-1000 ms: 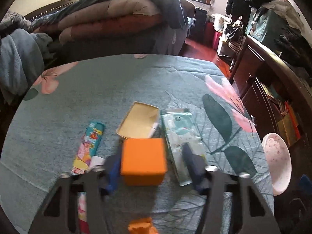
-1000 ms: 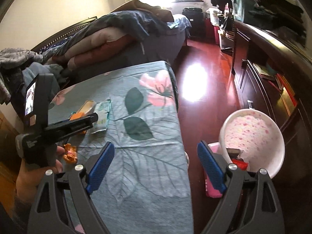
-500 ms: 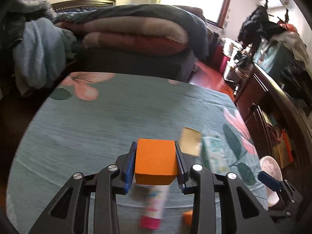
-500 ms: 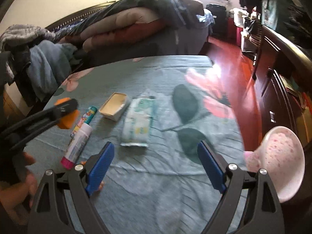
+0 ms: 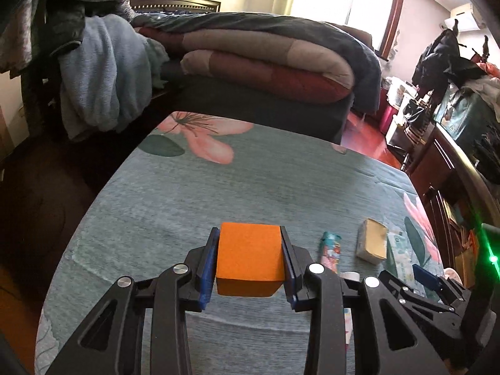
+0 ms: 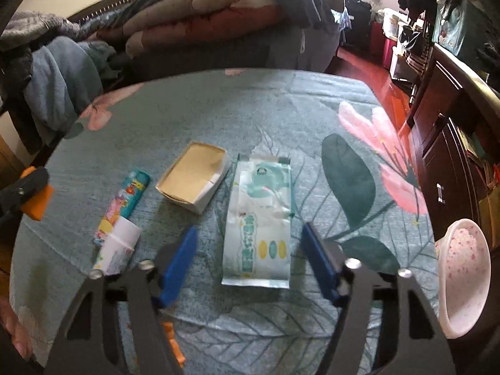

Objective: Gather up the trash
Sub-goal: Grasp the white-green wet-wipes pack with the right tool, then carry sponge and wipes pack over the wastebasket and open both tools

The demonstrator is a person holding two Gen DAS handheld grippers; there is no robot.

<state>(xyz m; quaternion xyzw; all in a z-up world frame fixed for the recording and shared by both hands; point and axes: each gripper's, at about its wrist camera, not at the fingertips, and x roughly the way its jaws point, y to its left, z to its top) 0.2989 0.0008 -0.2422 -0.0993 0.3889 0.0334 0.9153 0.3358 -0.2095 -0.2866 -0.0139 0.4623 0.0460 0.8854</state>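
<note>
My left gripper (image 5: 249,231) is shut on an orange block (image 5: 248,259) and holds it above the teal flowered tablecloth (image 5: 218,193). In the right wrist view that block (image 6: 39,201) shows at the far left. My right gripper (image 6: 250,229) hangs over a flat wet-wipe pack (image 6: 259,218); its jaws are closing with the pack between them, and the pads do not touch it. A colourful tube (image 6: 125,209) and an open cardboard box (image 6: 195,181) lie left of the pack. A small orange scrap (image 6: 173,340) lies under the right gripper's left finger.
A pink-speckled white bin (image 6: 462,278) stands off the table's right edge, beside a dark wooden cabinet (image 6: 453,131). Behind the table is a bed with folded quilts (image 5: 265,59). Clothes (image 5: 103,78) hang at the back left. A hand (image 6: 15,331) shows at lower left.
My left gripper closed on the orange block and carried it up and away from the other items. My right gripper swung from the bin side to over the wipe pack, and its jaws narrowed.
</note>
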